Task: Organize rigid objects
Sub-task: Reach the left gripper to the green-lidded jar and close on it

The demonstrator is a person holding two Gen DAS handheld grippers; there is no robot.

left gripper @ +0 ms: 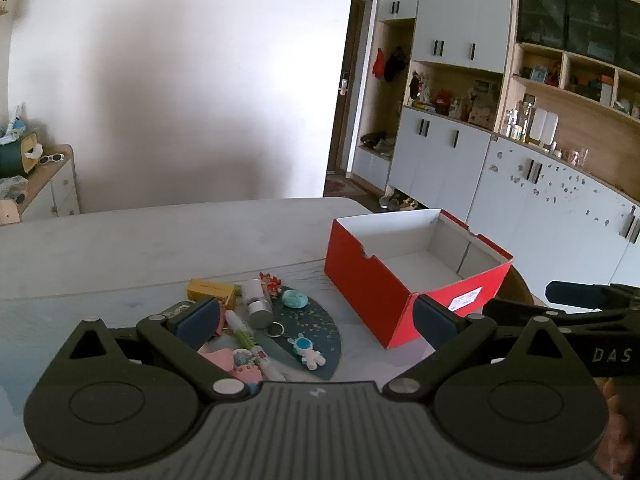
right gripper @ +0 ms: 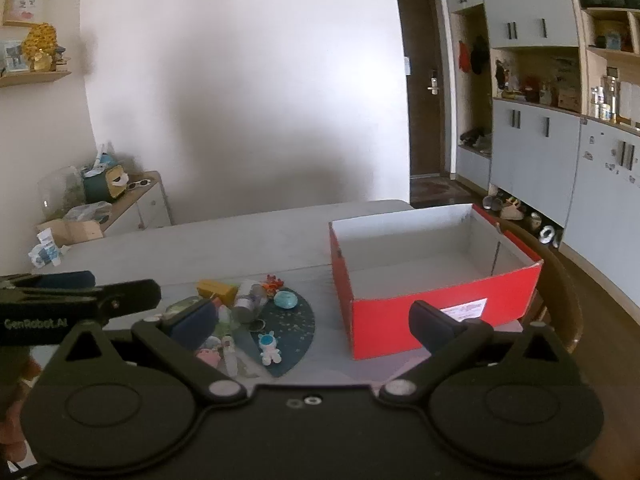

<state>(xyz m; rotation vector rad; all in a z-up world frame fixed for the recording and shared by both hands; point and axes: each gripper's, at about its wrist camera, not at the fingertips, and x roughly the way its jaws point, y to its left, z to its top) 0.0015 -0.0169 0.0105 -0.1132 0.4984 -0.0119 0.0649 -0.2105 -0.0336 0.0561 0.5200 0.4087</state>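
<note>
A heap of small items (left gripper: 256, 320) lies on the pale table (left gripper: 140, 240), partly on a dark fan-shaped mat (left gripper: 316, 320): a yellow box (left gripper: 210, 290), a white and silver bottle (left gripper: 256, 304), a teal pebble-like piece (left gripper: 295, 299), an astronaut keychain (left gripper: 308, 350) and some pink pieces nearest the camera. Just to the right of the heap, apart from it, stands an open red box (left gripper: 372, 292) with a white inside, with nothing visible in it.

The left gripper (left gripper: 316, 320) hangs above the near edge of the heap, its jaws spread wide with nothing between them; its left pad overlaps the heap's left side. The right gripper (right gripper: 312, 320) hovers likewise, jaws wide apart and gripping nothing, with the mat and the red box's near corner seen between its pads.
</note>
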